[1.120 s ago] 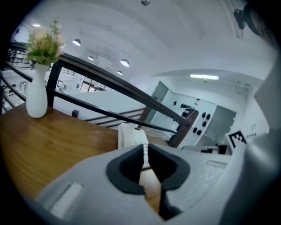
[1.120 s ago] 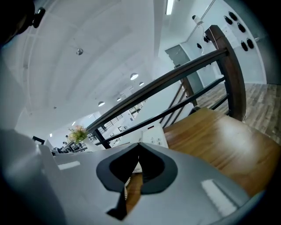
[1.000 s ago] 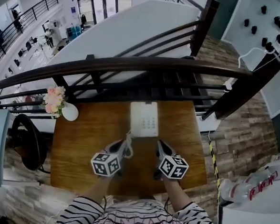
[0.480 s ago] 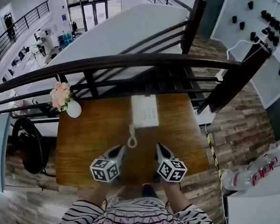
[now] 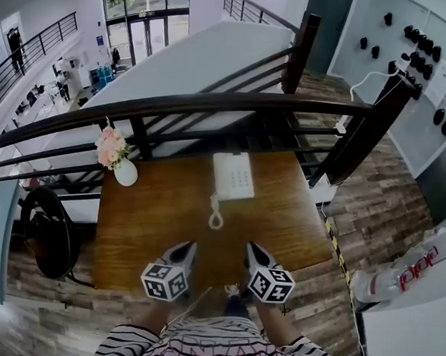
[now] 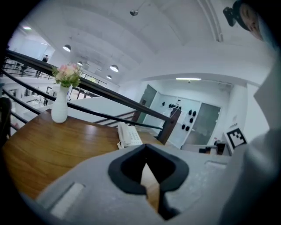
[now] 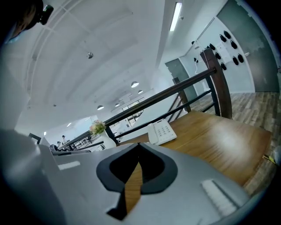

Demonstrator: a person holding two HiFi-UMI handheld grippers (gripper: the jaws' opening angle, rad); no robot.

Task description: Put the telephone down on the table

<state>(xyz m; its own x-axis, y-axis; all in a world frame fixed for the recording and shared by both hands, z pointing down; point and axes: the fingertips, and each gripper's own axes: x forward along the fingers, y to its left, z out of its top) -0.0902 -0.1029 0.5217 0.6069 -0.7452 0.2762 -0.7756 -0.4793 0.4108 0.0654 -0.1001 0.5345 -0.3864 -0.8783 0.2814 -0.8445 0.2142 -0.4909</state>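
Note:
A white telephone lies flat on the far middle of the wooden table, handset on its base, its coiled cord looping toward me. The telephone also shows in the left gripper view, and the telephone in the right gripper view, well ahead of the jaws. My left gripper and right gripper hover side by side over the table's near edge, apart from the phone. The left gripper is shut and empty, and so is the right gripper.
A white vase of pink flowers stands at the table's far left corner. A dark railing runs behind the table. A black chair sits to the left, and a white appliance to the right on the plank floor.
Both grippers have drawn back toward me, from close by the phone's cord to the table's near edge. The telephone has stayed where it lies.

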